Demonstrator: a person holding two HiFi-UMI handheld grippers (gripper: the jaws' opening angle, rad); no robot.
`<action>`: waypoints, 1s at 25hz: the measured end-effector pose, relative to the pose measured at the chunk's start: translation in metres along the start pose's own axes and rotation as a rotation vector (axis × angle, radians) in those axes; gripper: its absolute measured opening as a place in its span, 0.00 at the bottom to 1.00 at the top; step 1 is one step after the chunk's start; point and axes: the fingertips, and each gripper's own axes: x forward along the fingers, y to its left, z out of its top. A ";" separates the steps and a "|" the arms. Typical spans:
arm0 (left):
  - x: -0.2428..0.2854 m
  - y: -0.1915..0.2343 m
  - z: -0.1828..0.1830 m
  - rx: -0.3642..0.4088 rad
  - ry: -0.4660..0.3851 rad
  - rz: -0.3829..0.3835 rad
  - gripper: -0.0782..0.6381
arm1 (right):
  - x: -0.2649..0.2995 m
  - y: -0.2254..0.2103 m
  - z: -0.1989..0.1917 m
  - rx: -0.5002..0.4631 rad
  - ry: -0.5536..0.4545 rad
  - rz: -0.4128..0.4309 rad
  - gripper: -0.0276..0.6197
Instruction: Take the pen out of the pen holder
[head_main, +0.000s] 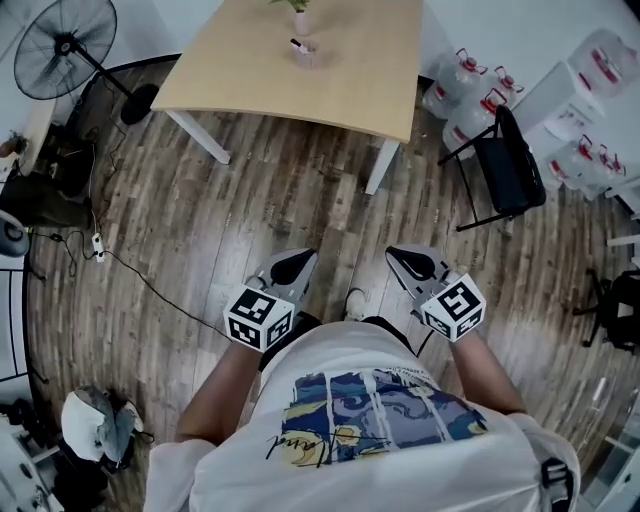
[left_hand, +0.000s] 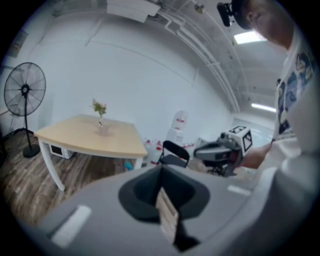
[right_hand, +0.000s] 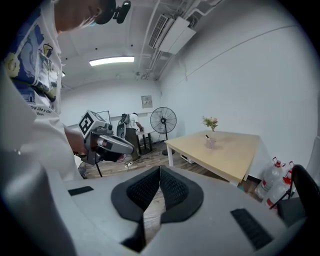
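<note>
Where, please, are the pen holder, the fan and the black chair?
pen holder (head_main: 305, 54), head view, its clear body.
fan (head_main: 66, 46), head view, hub of the grille.
chair (head_main: 510, 165), head view, its black panel.

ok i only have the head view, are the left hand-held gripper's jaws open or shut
observer: shut, the left gripper view shows the left hand-held gripper with nothing between its jaws
operator: and the right one
observer: the right hand-held gripper is shut and empty too
operator: something behind the pen holder is cropped at my top edge, what is it
observer: a small vase of flowers, seen whole in the right gripper view
</note>
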 end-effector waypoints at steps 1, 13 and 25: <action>0.011 0.000 0.006 -0.001 -0.003 0.009 0.12 | 0.000 -0.012 0.000 0.010 -0.004 0.010 0.05; 0.090 0.087 0.055 -0.048 -0.019 0.000 0.19 | 0.064 -0.112 0.020 0.036 0.014 -0.036 0.13; 0.166 0.274 0.148 -0.016 -0.023 -0.010 0.17 | 0.185 -0.202 0.100 0.065 0.019 -0.198 0.10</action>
